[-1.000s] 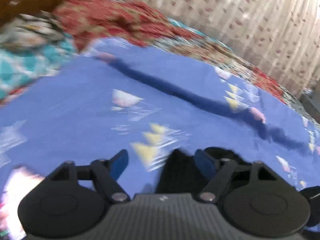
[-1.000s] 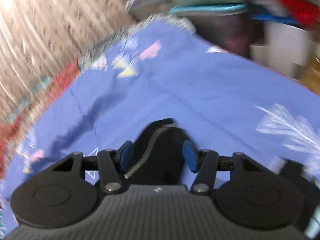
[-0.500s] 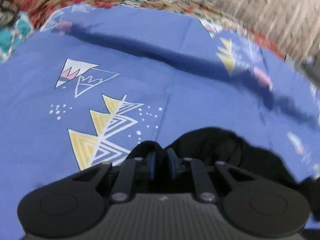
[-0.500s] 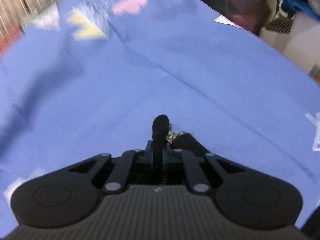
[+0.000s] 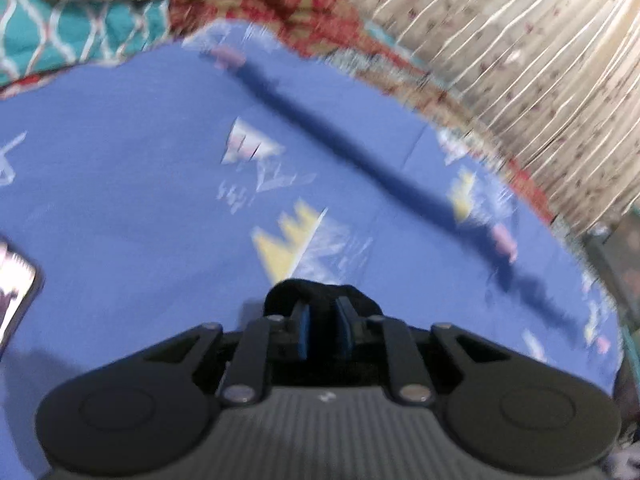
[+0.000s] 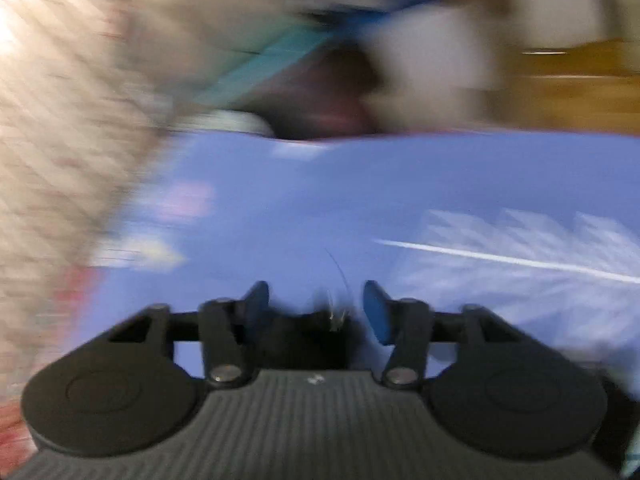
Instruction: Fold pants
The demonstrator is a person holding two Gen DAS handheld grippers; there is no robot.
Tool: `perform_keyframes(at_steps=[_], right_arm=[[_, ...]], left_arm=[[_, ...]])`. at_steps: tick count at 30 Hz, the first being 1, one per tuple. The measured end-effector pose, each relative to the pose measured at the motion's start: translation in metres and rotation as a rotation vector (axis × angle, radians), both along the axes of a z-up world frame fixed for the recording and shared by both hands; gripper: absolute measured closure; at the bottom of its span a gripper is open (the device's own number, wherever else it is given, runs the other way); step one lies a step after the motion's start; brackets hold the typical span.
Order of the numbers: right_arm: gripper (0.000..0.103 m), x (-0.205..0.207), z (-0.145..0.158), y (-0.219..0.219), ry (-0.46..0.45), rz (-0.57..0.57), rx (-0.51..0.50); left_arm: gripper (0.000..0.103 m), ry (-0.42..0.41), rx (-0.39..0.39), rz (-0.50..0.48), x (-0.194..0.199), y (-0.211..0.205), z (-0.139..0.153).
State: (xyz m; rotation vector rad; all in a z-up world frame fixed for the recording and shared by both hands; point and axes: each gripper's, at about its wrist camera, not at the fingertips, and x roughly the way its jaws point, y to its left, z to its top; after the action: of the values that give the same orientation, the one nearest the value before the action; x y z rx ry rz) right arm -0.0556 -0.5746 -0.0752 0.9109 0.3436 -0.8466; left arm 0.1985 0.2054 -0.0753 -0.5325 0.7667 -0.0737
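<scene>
Soft, limp black pants (image 5: 320, 294) bunch in the narrow left claw (image 5: 323, 330); right claw (image 6: 316, 312), just widened, stands open over a fold at 6 o'clock; grip the hems

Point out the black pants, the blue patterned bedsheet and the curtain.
black pants (image 5: 320, 294): left wrist view, on the bunched fold ahead of the fingers.
blue patterned bedsheet (image 5: 132, 184): left wrist view, on a plain blue stretch.
curtain (image 5: 520, 40): left wrist view, on its pleats, upper right.

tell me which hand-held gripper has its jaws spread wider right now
The right hand-held gripper: its blue pads stand well apart, having just been opening, with black pants loose between them. The left hand-held gripper has only a narrow gap, around black fabric.
</scene>
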Motion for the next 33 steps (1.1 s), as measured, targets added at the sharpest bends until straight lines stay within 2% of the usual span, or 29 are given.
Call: perform_keyframes(at_steps=[2,3,4,5,7,9,10,11,14,15,16,17,18,19,20,21,22,24,26,28,30,31,32,33], right_arm=[[0.047,-0.026,-0.012,0.001,0.007,-0.048,0.016],[0.047,-0.033,-0.012,0.005,0.007,-0.055,0.004],[0.047,-0.032,-0.009,0.009,0.011,-0.040,-0.019],[0.047,-0.027,-0.003,0.014,0.017,0.003,-0.048],[0.047,0.004,0.010,0.023,0.044,0.132,-0.107],[0.045,0.039,0.025,0.037,0.085,0.262,-0.186],[0.037,0.055,0.029,0.042,0.114,0.318,-0.207],[0.030,0.086,0.025,0.045,0.147,0.355,-0.208],[0.030,0.139,0.009,0.045,0.232,0.405,-0.156],[0.030,0.154,0.000,0.039,0.260,0.389,-0.124],[0.030,0.168,-0.011,0.032,0.285,0.365,-0.074],[0.031,0.175,-0.022,0.025,0.309,0.346,-0.026],[0.035,0.180,-0.033,0.019,0.341,0.318,0.013],[0.044,0.193,-0.037,0.017,0.355,0.291,0.006],[0.093,0.199,-0.034,0.021,0.368,0.290,-0.056],[0.095,0.206,-0.033,0.026,0.404,0.309,-0.086],[0.098,0.207,-0.028,0.025,0.394,0.296,-0.096],[0.098,0.202,-0.007,0.016,0.281,0.257,-0.122],[0.098,0.197,0.019,0.008,0.132,0.239,-0.148],[0.098,0.200,0.033,0.003,0.058,0.227,-0.168],[0.097,0.197,0.034,0.003,0.016,0.230,-0.198],[0.097,0.206,0.026,0.009,0.049,0.236,-0.200],[0.097,0.211,0.015,0.008,0.103,0.251,-0.169],[0.097,0.215,0.003,0.007,0.152,0.252,-0.129]], left_arm=[[0.078,0.007,0.014,-0.003,-0.002,0.001,-0.006],[0.072,0.002,0.026,0.009,-0.003,0.002,-0.007],[0.057,0.003,0.033,0.022,-0.003,0.002,-0.007],[0.054,-0.011,0.038,0.032,-0.002,0.002,-0.006],[0.049,-0.032,0.045,0.017,0.002,-0.001,-0.002],[0.039,-0.033,0.064,0.010,0.009,-0.008,0.000],[0.032,-0.029,0.075,0.008,0.014,-0.012,0.000],[0.029,-0.030,0.082,0.003,0.018,-0.017,0.001],[0.026,-0.035,0.104,-0.035,0.028,-0.030,0.001],[0.027,-0.036,0.118,-0.045,0.032,-0.035,0.000],[0.034,-0.037,0.138,-0.057,0.036,-0.040,-0.001],[0.057,-0.036,0.154,-0.071,0.039,-0.044,-0.002],[0.072,-0.028,0.158,-0.092,0.045,-0.047,-0.004],[0.086,-0.014,0.147,-0.098,0.050,-0.047,-0.006],[0.090,-0.011,0.134,-0.086,0.054,-0.046,-0.007],[0.091,-0.018,0.121,-0.069,0.057,-0.043,-0.006],[0.092,-0.029,0.119,-0.052,0.061,-0.040,-0.004],[0.093,-0.090,0.099,-0.001,0.066,-0.027,0.010],[0.093,-0.123,0.031,0.052,0.069,-0.013,0.019],[0.093,-0.130,-0.007,0.088,0.073,-0.004,0.018],[0.088,-0.097,0.010,0.113,0.078,-0.007,0.003],[0.084,-0.051,0.032,0.111,0.083,-0.010,-0.008],[0.075,0.017,0.043,0.094,0.090,-0.012,-0.020],[0.072,0.089,0.048,0.092,0.094,-0.015,-0.033]])
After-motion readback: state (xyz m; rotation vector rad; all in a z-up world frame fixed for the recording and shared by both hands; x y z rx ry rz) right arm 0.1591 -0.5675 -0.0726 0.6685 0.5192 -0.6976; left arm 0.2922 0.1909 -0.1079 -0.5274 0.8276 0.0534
